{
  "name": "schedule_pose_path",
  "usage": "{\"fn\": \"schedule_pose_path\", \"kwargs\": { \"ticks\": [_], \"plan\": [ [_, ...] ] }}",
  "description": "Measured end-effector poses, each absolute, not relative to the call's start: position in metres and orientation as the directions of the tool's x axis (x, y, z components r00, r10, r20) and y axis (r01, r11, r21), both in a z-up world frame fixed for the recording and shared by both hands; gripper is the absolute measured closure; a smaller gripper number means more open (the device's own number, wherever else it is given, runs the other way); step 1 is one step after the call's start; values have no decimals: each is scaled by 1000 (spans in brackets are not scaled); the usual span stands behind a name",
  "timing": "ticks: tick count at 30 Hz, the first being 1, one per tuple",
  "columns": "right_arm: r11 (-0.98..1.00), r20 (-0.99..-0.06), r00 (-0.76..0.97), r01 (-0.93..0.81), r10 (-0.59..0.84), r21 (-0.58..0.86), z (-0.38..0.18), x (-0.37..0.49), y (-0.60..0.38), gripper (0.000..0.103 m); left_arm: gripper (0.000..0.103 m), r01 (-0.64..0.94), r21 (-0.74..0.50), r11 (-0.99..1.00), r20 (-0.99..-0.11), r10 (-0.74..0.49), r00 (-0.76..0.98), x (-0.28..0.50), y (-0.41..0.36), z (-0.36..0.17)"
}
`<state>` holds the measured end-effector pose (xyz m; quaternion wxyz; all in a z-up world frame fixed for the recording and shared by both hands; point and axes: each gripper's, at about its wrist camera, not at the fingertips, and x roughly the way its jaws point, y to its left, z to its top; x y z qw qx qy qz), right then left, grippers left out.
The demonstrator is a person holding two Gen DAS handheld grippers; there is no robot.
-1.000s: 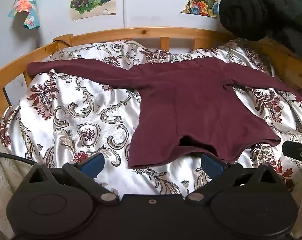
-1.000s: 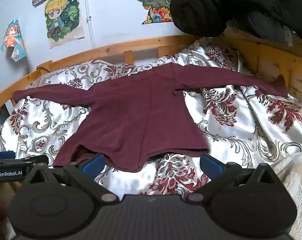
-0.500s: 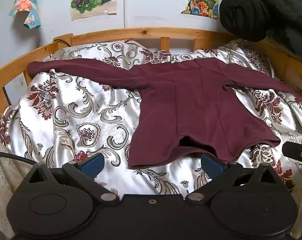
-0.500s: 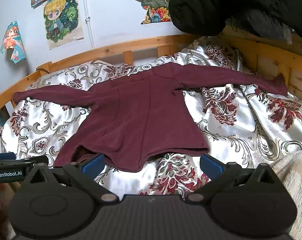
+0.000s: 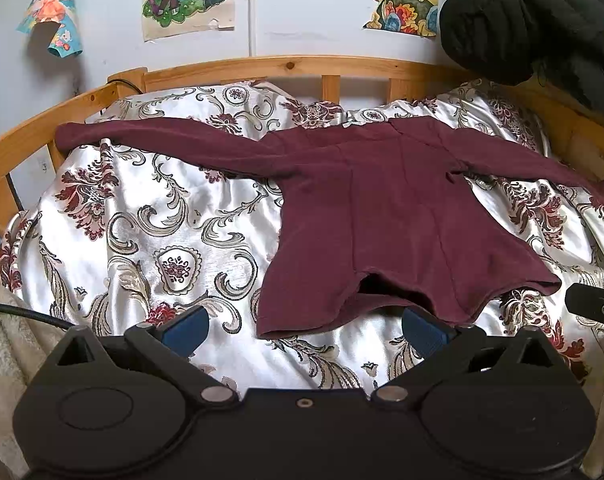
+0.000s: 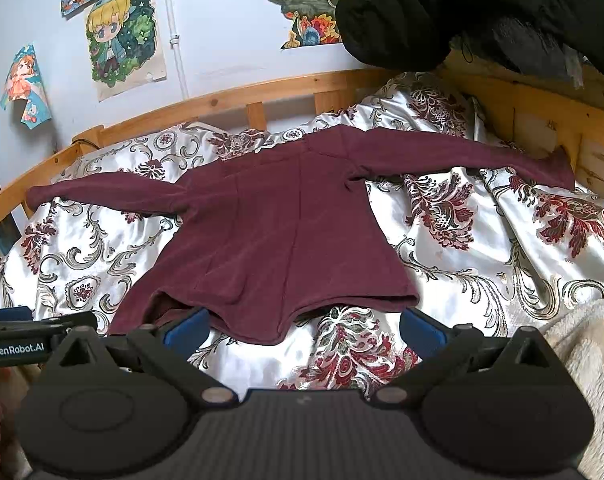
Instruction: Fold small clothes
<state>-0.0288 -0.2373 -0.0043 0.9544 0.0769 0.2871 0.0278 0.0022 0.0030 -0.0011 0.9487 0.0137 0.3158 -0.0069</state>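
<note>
A maroon long-sleeved top (image 5: 385, 216) lies flat on the bed with both sleeves spread out and its hem toward me; it also shows in the right wrist view (image 6: 286, 236). My left gripper (image 5: 305, 326) is open and empty, just short of the hem's left part. My right gripper (image 6: 303, 328) is open and empty, at the hem's near edge. The hem bulges up a little in the middle. The left gripper's body (image 6: 18, 346) shows at the left edge of the right wrist view.
The bed has a floral satin cover (image 5: 150, 232) and a wooden rail (image 5: 286, 68) around the back and sides. A black padded jacket (image 5: 533, 20) hangs at the upper right. A cream fleece blanket (image 6: 589, 376) lies at the near edge. Posters hang on the wall.
</note>
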Motion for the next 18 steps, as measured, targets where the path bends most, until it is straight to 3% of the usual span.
{"fn": "schedule_pose_path", "kwargs": {
  "ticks": [18],
  "plan": [
    [986, -543, 834, -9, 100, 168, -4, -27, -239, 0, 1, 22, 21, 1000, -598, -5, 801, 2, 3, -1]
  ]
}}
